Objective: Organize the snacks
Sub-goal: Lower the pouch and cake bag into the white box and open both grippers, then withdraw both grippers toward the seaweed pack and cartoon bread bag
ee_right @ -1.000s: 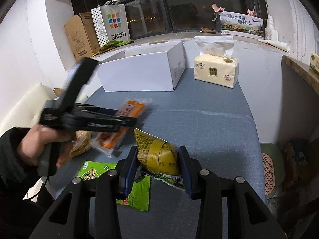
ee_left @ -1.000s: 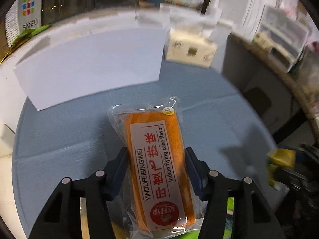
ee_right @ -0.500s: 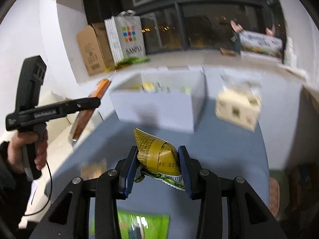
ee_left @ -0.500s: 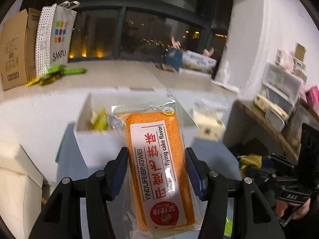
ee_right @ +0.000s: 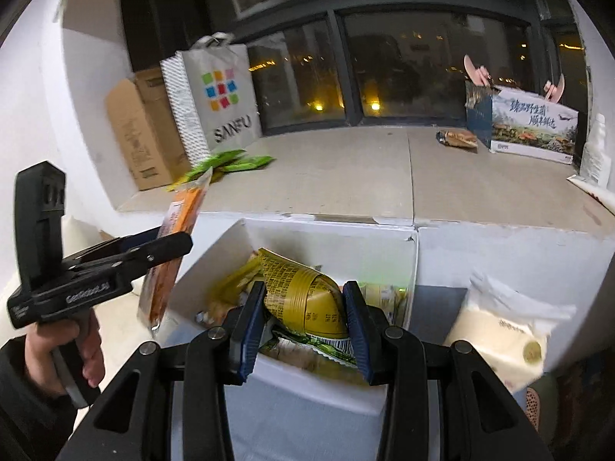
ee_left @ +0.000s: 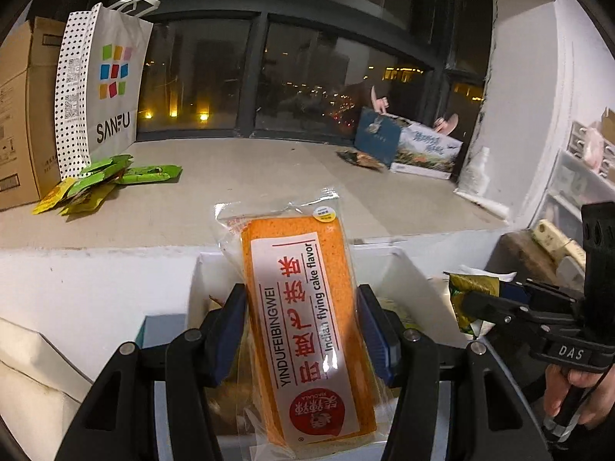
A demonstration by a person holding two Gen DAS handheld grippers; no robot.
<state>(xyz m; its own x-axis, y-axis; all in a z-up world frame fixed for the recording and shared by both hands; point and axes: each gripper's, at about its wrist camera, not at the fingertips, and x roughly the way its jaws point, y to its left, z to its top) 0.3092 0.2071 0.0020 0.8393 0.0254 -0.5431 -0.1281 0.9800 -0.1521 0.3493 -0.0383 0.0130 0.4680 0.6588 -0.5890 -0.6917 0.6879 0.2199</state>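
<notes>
My left gripper (ee_left: 301, 315) is shut on an orange cake pack (ee_left: 307, 326) labelled "Indian flying cake flavor", held above the left part of the open white box (ee_left: 399, 269). My right gripper (ee_right: 303, 311) is shut on a yellow-green snack bag (ee_right: 303, 292), held over the same white box (ee_right: 215, 261), which holds several snack packs. The right gripper also shows in the left wrist view (ee_left: 484, 303) with its bag, to the right of the box. The left gripper with the cake shows in the right wrist view (ee_right: 173, 238), at the box's left side.
A tissue pack (ee_right: 499, 330) stands right of the box on the blue table. Behind is a window ledge (ee_left: 230, 192) with a SANFU bag (ee_left: 103, 88), a cardboard box (ee_left: 23, 111), green snack packs (ee_left: 111, 176) and a printed box (ee_right: 530, 126).
Both grippers have risen from the table and moved forward to the white box, each still holding its snack. The box's inside has come into view below them.
</notes>
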